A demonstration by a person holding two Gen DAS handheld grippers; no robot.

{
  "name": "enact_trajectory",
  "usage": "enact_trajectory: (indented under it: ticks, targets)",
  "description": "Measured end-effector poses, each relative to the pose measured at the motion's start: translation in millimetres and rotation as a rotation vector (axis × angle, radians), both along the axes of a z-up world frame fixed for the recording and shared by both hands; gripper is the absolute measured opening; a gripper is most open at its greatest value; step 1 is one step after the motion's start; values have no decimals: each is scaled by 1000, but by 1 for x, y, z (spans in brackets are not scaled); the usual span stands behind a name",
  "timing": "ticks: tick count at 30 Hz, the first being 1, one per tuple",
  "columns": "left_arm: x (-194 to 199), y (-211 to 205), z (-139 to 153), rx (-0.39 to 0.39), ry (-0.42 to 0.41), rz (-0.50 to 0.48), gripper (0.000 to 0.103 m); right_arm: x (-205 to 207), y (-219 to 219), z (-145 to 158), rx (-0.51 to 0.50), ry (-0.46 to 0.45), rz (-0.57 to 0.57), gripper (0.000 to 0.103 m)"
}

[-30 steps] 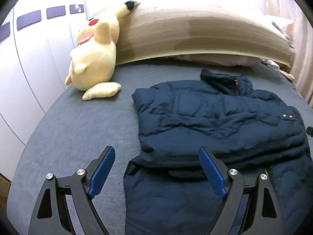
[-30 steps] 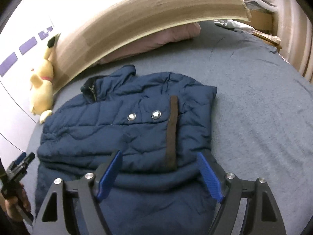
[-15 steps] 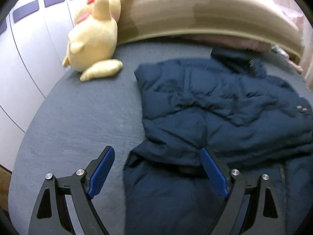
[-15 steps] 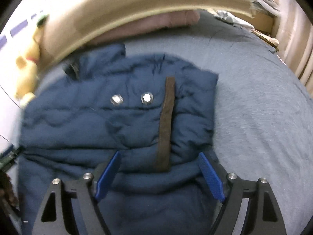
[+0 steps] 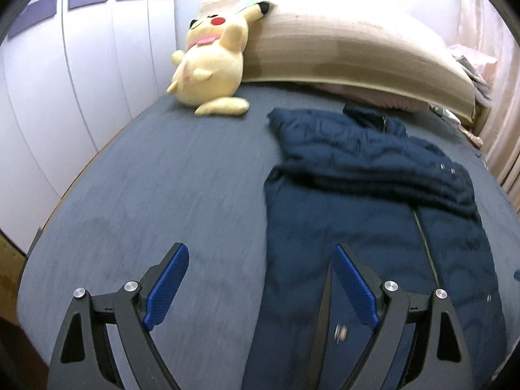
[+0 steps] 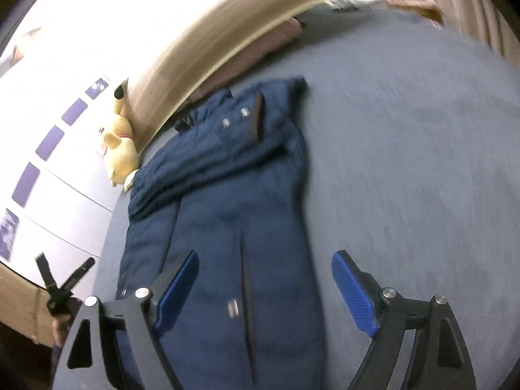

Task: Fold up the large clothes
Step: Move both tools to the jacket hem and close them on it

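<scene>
A dark navy puffer jacket (image 5: 364, 214) lies on the grey bed, sleeves folded across its chest, collar toward the headboard. It also shows in the right wrist view (image 6: 227, 201), blurred. My left gripper (image 5: 260, 289) is open and empty, above the jacket's lower left edge. My right gripper (image 6: 265, 287) is open and empty, above the jacket's lower right part. The left gripper also shows at the left edge of the right wrist view (image 6: 61, 286).
A yellow plush toy (image 5: 211, 65) leans against the beige headboard (image 5: 341, 52) at the far left. White wardrobe doors (image 5: 65, 81) run along the bed's left side. Pink cloth and clutter (image 5: 468, 65) lie at the far right. Grey bedsheet (image 5: 162, 195) surrounds the jacket.
Both grippers have pulled back from the jacket's folded chest toward its hem, so more of the jacket shows. Both stay open and empty.
</scene>
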State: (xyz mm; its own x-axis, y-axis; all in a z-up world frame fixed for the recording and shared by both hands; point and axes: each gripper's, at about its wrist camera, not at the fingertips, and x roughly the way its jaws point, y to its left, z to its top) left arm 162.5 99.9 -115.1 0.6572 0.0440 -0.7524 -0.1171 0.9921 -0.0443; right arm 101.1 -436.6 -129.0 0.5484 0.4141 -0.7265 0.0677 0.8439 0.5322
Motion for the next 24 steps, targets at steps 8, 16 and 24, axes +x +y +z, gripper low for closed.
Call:
enact_trajectory:
  ticks: [8,16,24]
  targets:
    - [-49,5,-13,-12,52,13,90,-74,3,-48,141,68,-3,86]
    - [-98,23,-36,-181,90,-10,90,-100,11,-57,240,53,16,86]
    - [-130,32,-68,-348,165,-42,90,-109,14,-62,314,51,36,76]
